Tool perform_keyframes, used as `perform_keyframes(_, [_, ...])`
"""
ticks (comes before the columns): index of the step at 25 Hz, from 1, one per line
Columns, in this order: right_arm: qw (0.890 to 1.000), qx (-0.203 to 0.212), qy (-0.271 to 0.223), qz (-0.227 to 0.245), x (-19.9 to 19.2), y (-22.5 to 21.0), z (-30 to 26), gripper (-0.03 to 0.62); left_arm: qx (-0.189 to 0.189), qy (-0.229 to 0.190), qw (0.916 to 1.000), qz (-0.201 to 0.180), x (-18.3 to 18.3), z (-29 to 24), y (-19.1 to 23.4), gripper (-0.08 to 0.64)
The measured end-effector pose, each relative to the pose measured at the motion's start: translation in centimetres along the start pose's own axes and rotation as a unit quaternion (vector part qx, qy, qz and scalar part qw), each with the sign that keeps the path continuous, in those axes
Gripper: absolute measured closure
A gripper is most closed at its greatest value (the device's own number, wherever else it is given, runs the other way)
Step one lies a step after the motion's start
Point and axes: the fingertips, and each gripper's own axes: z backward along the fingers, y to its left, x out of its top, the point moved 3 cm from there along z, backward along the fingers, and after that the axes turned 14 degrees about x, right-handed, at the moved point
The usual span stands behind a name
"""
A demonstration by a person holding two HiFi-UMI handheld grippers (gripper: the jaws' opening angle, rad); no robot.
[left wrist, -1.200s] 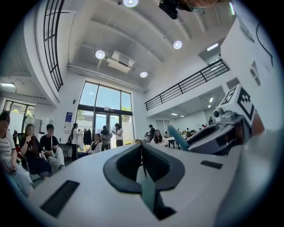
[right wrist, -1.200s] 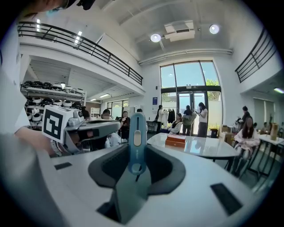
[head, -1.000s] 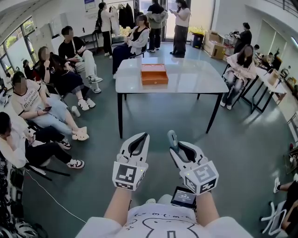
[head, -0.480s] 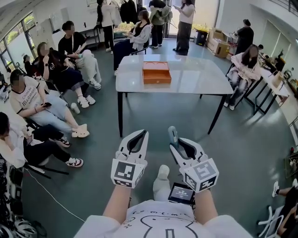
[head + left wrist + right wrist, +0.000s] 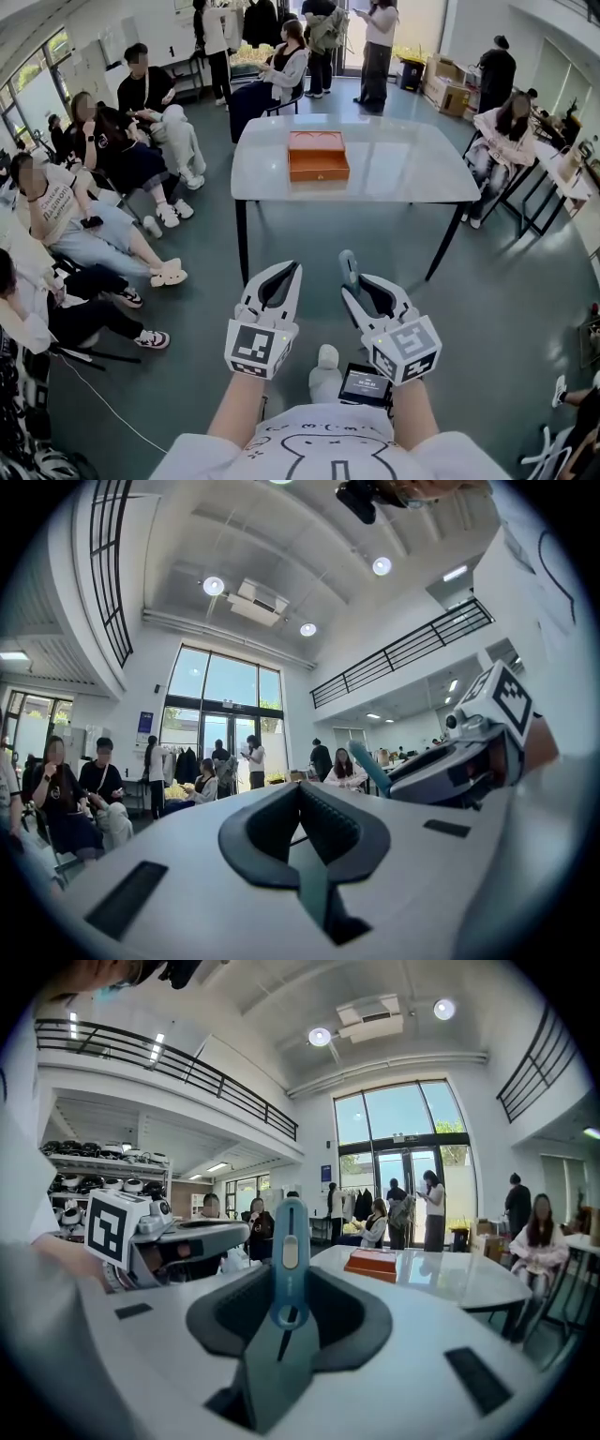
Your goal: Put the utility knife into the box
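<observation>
An orange box (image 5: 318,156) lies open on a white table (image 5: 403,178) well ahead of me, also seen as the box (image 5: 373,1262) in the right gripper view. My right gripper (image 5: 360,287) is shut on a blue utility knife (image 5: 349,267), which stands upright between the jaws as the knife (image 5: 288,1260). The left gripper (image 5: 285,274) is held beside it at the same height, jaws shut on nothing, tips together (image 5: 301,789). Both grippers hang above the floor, far short of the table.
Several seated people (image 5: 66,216) line the left side, and their feet reach toward the table. More people stand at the back (image 5: 300,56) and sit at the right by a desk (image 5: 553,169). A small screen (image 5: 365,384) sits at my right wrist.
The table and box have come slightly nearer and lower in the head view. Both grippers keep the same pose, the knife still held in the right one.
</observation>
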Motion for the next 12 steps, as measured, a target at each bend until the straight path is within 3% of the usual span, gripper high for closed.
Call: perform_keyframes(12, [1.0,0.014,0.004,-0.006,1.7,-9.6,-5.1,0.462,0.005,0.01,0.9999,0.003,-0.9,-10.7,1.4,0.545])
